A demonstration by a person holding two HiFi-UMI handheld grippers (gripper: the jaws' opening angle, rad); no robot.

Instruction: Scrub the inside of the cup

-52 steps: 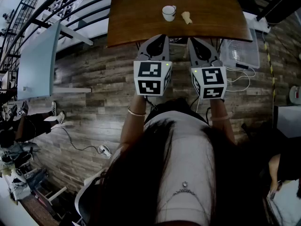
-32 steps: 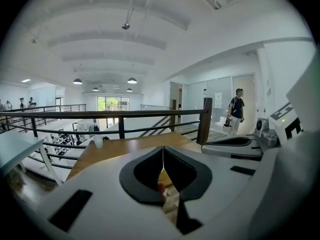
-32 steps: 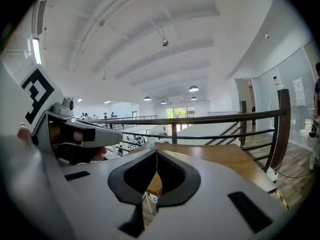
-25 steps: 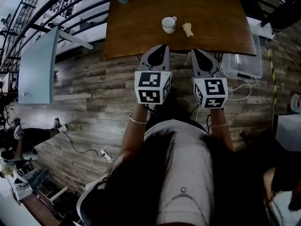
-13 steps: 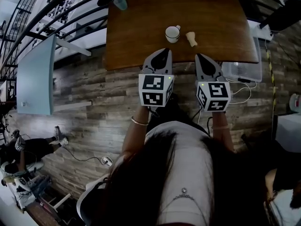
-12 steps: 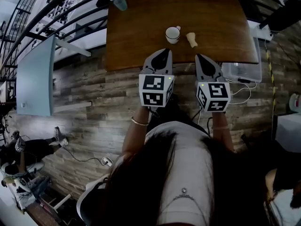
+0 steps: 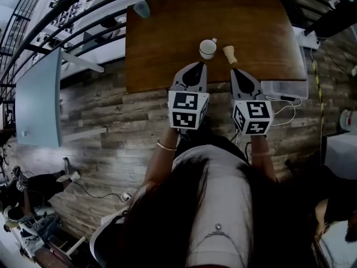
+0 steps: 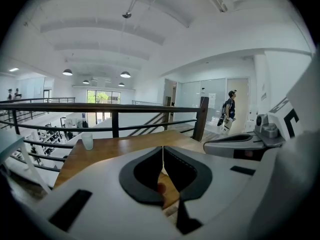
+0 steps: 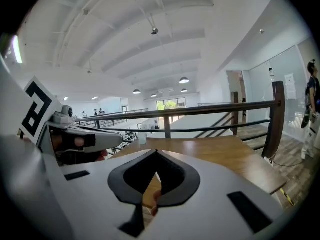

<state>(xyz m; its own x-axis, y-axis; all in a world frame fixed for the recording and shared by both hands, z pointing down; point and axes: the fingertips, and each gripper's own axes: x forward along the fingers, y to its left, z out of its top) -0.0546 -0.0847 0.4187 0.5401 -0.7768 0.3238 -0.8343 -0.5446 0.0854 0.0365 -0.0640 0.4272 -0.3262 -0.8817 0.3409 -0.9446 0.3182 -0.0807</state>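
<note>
Left gripper [image 7: 197, 66], head view: jaws closed tip to tip, nothing between them, nose reaching over the near edge of the wooden table [image 7: 156, 54]. Right gripper [image 7: 235, 71], same view: jaws likewise pressed together and empty, level with its partner, a gap between the two. White cup [image 7: 208, 48]: upright on the table, handle to the right, beyond both grippers and clear of them, closer to the left one's line. Small tan scrubber [image 7: 229, 53]: standing just right of the cup, apart from it. Translucent tumbler [image 7: 141, 8]: far left corner of the table. Clear plastic bin [image 7: 290, 87]: on the plank floor [image 7: 111, 121] off the table's right side. Left gripper view: jaws [image 8: 163, 150] meet in a thin seam with only tabletop [image 8: 115, 151] behind; tumbler [image 8: 87, 141] at left before a dark railing [image 8: 115, 109]; right gripper's body [image 8: 240, 145] alongside; a person [image 8: 229, 111] walks in the background. Right gripper view: jaws [image 9: 156, 155] closed on nothing; tabletop [image 9: 220, 156] ahead, railing [image 9: 225, 109] behind it, left gripper's body [image 9: 85, 139] at left.
</note>
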